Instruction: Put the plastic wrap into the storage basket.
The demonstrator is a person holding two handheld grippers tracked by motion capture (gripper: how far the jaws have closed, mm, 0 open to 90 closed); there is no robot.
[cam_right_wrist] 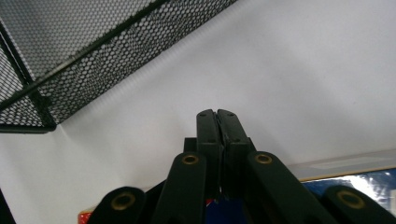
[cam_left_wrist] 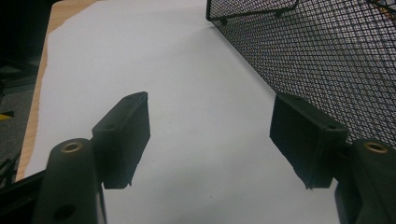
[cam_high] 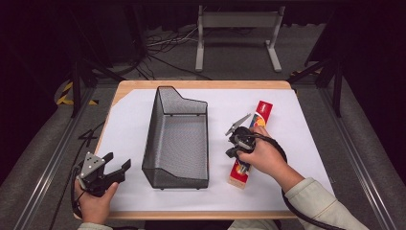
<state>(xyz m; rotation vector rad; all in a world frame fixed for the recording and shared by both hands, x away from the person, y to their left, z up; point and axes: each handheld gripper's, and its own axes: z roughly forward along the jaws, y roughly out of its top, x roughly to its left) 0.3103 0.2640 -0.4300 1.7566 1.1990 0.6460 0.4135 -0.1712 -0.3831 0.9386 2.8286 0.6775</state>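
A long red, blue and orange carton [cam_high: 262, 112] lies on the white sheet to the right of a black wire-mesh basket [cam_high: 152, 139]. My right gripper [cam_high: 231, 151] hovers over the carton's near half, its jaws pressed together with nothing between them. In the right gripper view the shut gripper [cam_right_wrist: 218, 116] points over bare sheet, with the carton [cam_right_wrist: 355, 179] under it and the basket [cam_right_wrist: 93, 46] at upper left. My left gripper [cam_high: 117, 161] rests open at the table's front left corner. Its own view has the gripper [cam_left_wrist: 210, 135] open over white sheet, beside the basket wall [cam_left_wrist: 327, 56].
The basket stands empty in the middle of the white sheet [cam_high: 129, 124] that covers a wooden table [cam_high: 201, 85]. Beyond the table are a metal stand [cam_high: 237, 33] and cables on the floor. Dark frame rails run along both sides.
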